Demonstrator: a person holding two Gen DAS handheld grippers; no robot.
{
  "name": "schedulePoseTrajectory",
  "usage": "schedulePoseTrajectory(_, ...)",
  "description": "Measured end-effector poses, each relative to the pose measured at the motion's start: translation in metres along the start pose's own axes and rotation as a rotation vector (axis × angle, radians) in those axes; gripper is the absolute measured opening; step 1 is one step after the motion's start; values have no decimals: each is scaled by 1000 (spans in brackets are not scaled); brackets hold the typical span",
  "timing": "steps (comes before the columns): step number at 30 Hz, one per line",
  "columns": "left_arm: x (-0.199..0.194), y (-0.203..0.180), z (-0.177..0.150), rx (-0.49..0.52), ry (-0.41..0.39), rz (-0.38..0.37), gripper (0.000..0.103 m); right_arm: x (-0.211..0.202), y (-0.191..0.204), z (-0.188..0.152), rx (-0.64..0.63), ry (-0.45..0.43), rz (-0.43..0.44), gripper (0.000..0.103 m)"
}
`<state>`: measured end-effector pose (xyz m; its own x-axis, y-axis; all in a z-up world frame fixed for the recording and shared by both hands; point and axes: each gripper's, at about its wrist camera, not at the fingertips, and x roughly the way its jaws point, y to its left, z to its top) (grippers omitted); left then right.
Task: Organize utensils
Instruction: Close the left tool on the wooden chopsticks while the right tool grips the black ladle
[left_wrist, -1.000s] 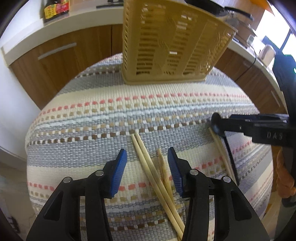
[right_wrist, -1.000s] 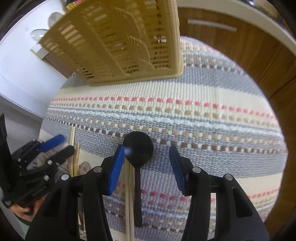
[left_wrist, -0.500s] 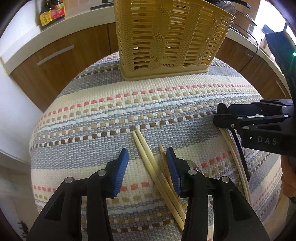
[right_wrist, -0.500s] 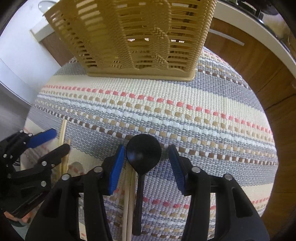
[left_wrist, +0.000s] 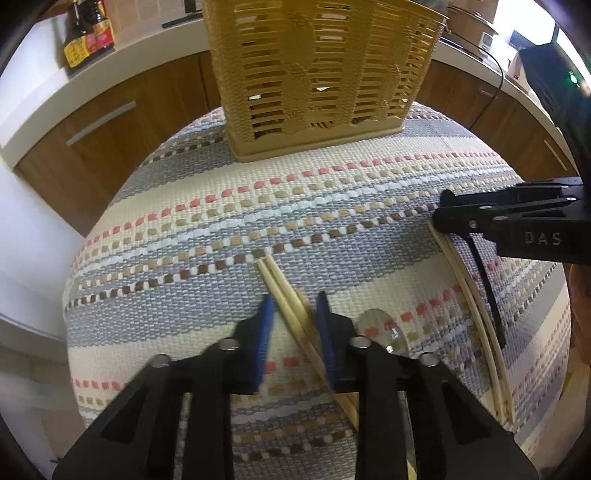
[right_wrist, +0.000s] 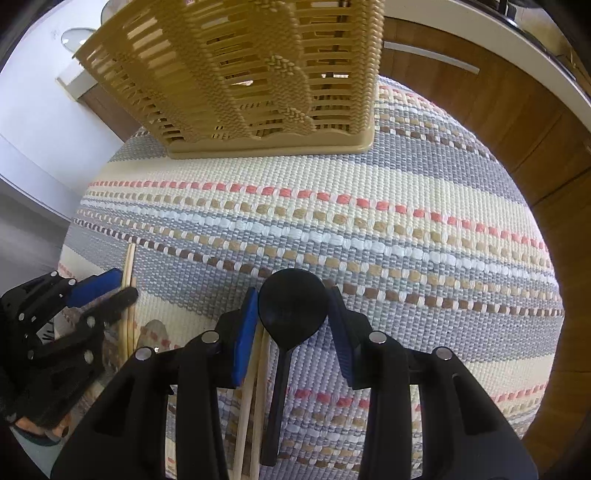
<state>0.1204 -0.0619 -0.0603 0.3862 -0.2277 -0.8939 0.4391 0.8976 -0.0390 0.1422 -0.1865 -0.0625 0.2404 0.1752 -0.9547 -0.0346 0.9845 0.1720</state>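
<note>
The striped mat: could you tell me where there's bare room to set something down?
Free: the wide band of striped mat between the yellow basket and both grippers. Crowded: the near edge, with chopsticks, black spoon and clear spoon.

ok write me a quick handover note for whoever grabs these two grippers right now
Left gripper: jaws closing around the pair of pale wooden chopsticks lying on the striped woven mat; grip not yet sure.
Right gripper: jaws closing around the black plastic spoon, with a second chopstick pair beside it.
A clear spoon also lies on the mat.
Done: nothing visibly in the tan slotted basket.
Left: lift each item into it.
</note>
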Motion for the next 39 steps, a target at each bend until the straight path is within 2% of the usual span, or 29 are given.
schedulePoseTrajectory(2,-1,1,0,16,3,1,14,-2,-6,-3,2,2,16,35)
schedulePoseTrajectory(7,-2,-7,-3,122,20,59,14,-6,-4,-8,-29,7,1,35)
schedulePoseTrajectory(9,-2,-7,-2,113,32,62,17,-3,0,-8,-32,12,-1,35)
schedulePoseTrajectory(15,1,5,4,84,59,55,16,5,9,-2,-32,18,14,35)
schedulePoseTrajectory(19,-1,22,1,61,58,32,17,0,4,-4,-38,12,22,35)
schedulePoseTrajectory(24,-5,30,-3,60,54,41,17,-2,3,-5,-33,11,27,35)
schedulePoseTrajectory(27,-14,31,-8,50,38,11,17,-3,3,-6,-31,10,32,35)
schedulePoseTrajectory(33,-14,27,-22,72,73,-10,17,-3,3,-6,-34,5,32,35)
schedulePoseTrajectory(39,-12,20,-19,79,95,27,19,-3,4,-6,-31,5,35,35)
